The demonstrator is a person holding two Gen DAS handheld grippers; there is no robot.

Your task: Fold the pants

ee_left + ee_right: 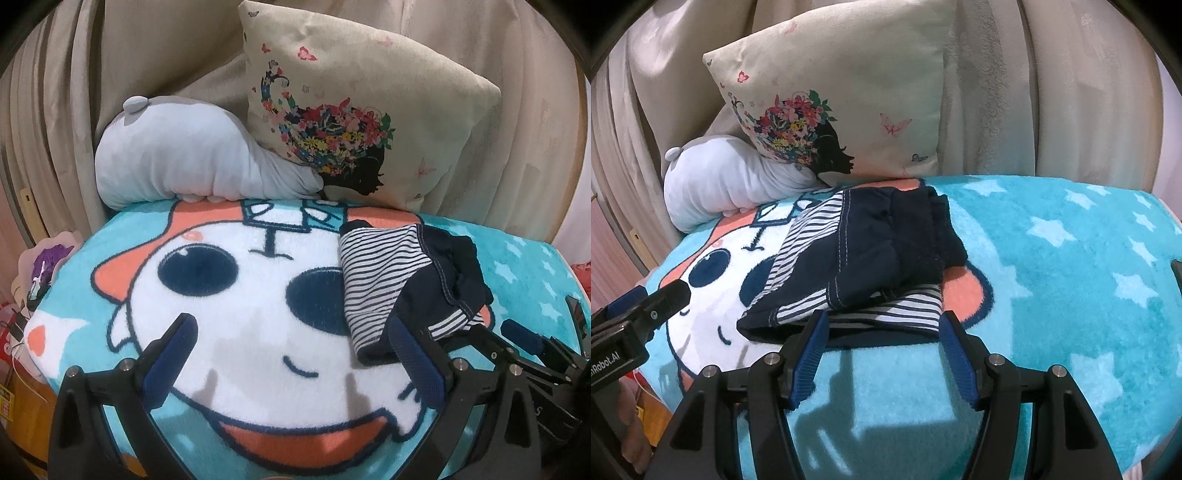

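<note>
**Pants lie bunched on the blanket, both sets of jaws apart**

At the far left of the right wrist view, the tip of the left gripper (291, 334) is seen over the cartoon face printed on the turquoise blanket (1052, 280). In its own view, its jaws are held wide apart above the white plush of that face, and nothing is clamped between them; its right finger is just beside the near left corner of the pants (871, 251).

Behind the blanket, a grey plush cushion (184, 162) is propped on the left, and a beige pillow with a flower print (354, 110) is leaned against it to the right, with pale curtains (74, 92) hung behind both.

The pants, dark navy with a striped lining turned out, are found in a rumpled, partly folded heap on the blanket, right of the face's centre and over its right eye and orange ear.

Further right, the right gripper (882, 339) is held at the near edge of the pants. Its jaws are apart, the striped hem lies just ahead of the blue pads, and no cloth is pinched.
</note>
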